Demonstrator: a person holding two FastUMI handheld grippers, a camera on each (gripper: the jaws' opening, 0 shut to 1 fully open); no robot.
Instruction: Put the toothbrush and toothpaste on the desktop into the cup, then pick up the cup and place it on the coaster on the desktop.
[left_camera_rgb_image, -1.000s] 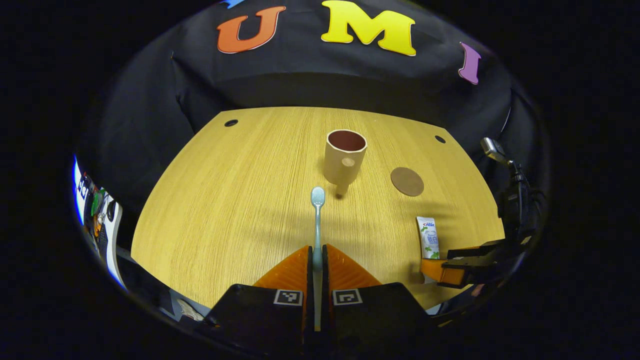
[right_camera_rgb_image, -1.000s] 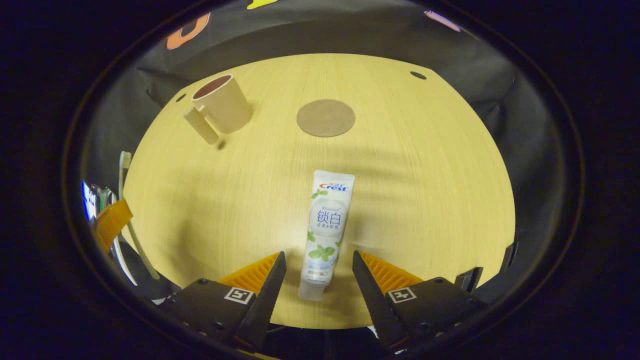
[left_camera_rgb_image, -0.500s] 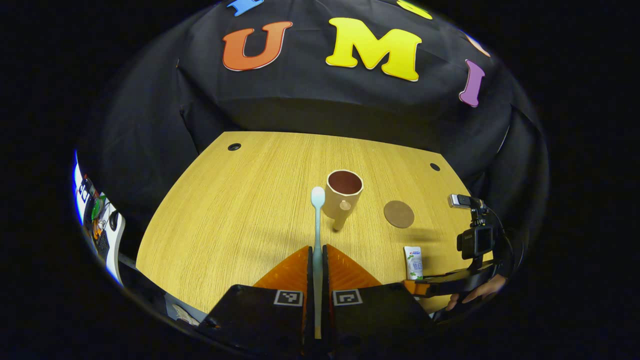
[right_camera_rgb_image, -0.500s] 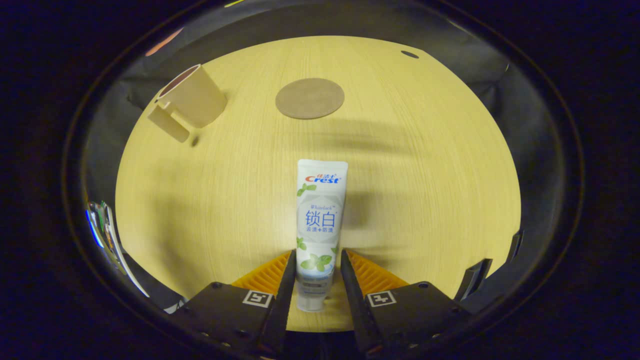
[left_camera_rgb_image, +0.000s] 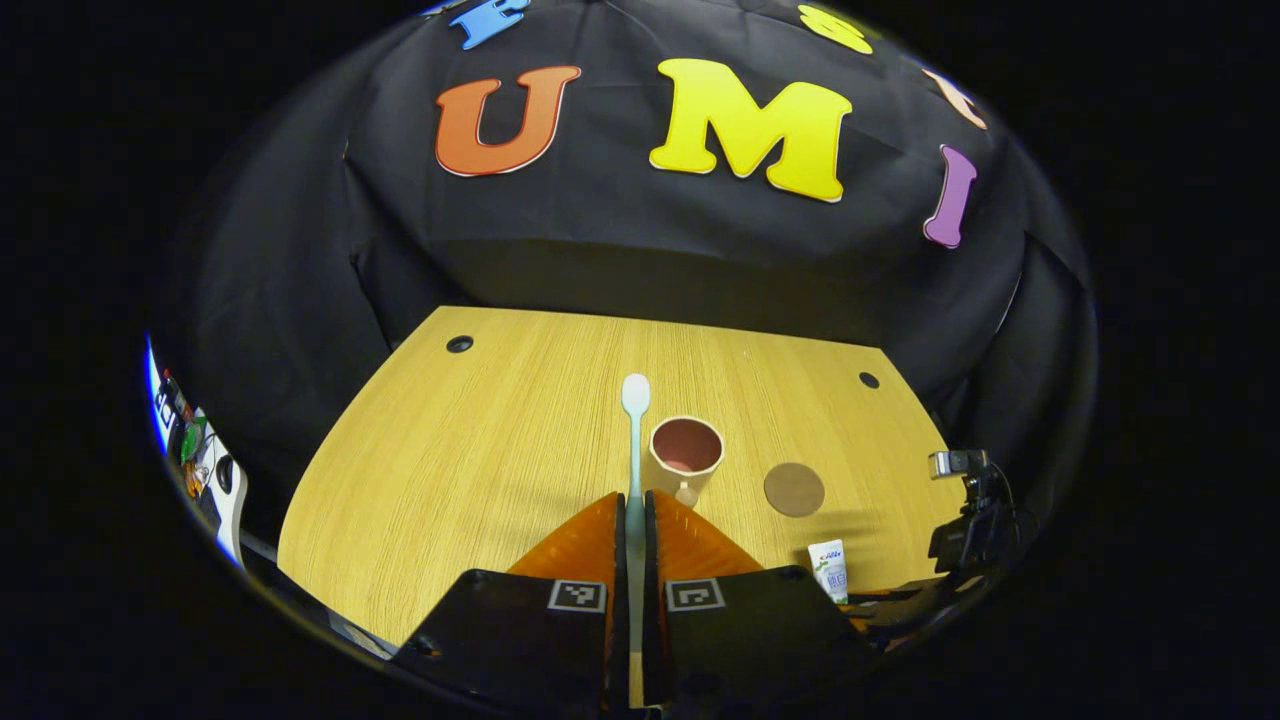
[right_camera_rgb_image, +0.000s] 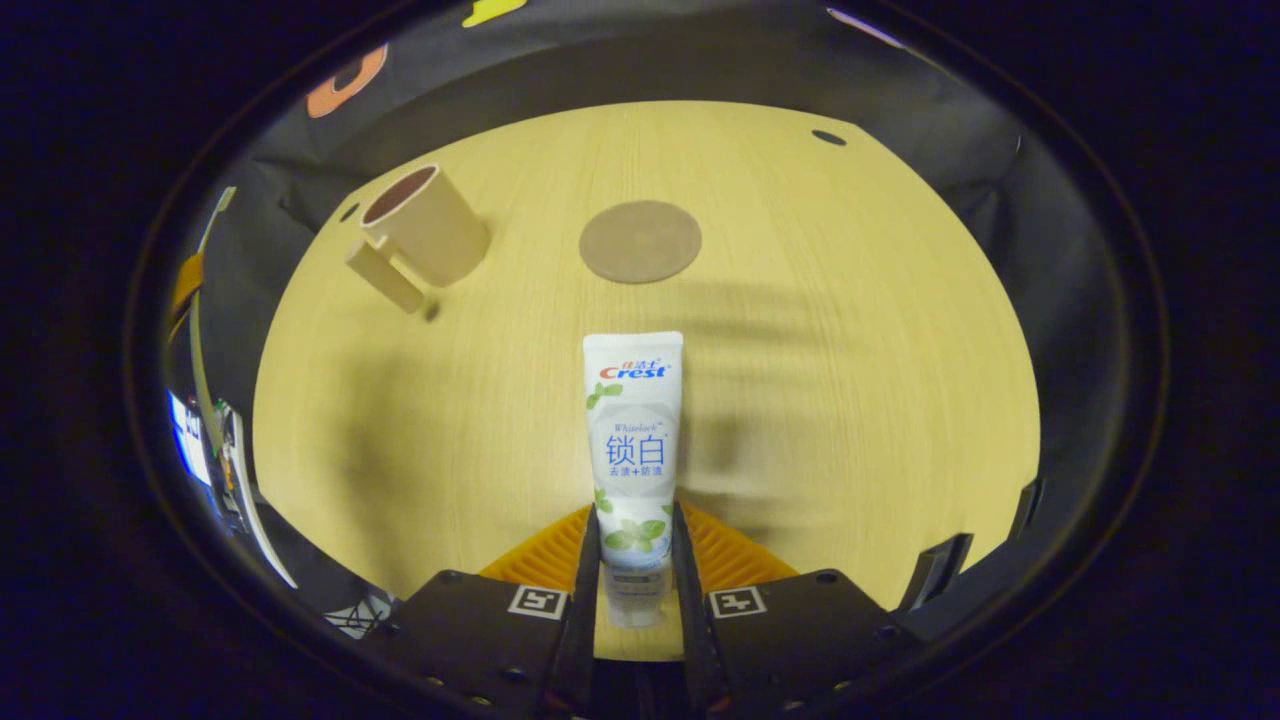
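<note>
Left gripper (left_camera_rgb_image: 633, 520) clenched on the pale blue plastic toothbrush (left_camera_rgb_image: 634, 440), handle pinched between both fingers, long axis running straight ahead along the fingers, bristle head foremost and raised clear of the light wooden desktop (left_camera_rgb_image: 480, 450). Just right of that head in the left gripper view: the beige cylindrical cup with the dark red inside (left_camera_rgb_image: 686, 452), upright, mouth open upward, handle toward the camera. Past the cup to the right, apart from it, the round brown coaster (left_camera_rgb_image: 794, 489), bare.

Right gripper (right_camera_rgb_image: 634, 540) closed on the cap end of the white toothpaste tube with green leaf print (right_camera_rgb_image: 632, 440), both fingers pressing its sides, crimped end pointing forward. In the right gripper view, cup (right_camera_rgb_image: 425, 235) well off to the front-left, coaster (right_camera_rgb_image: 640, 241) straight ahead beyond the tube.

Judged nearer to the cup: the left gripper. Needed for a drop-in: a small shift rightward and a tipping of the brush from level toward upright over the mouth. For the tube, a longer carry leftward, then the same turn.
</note>
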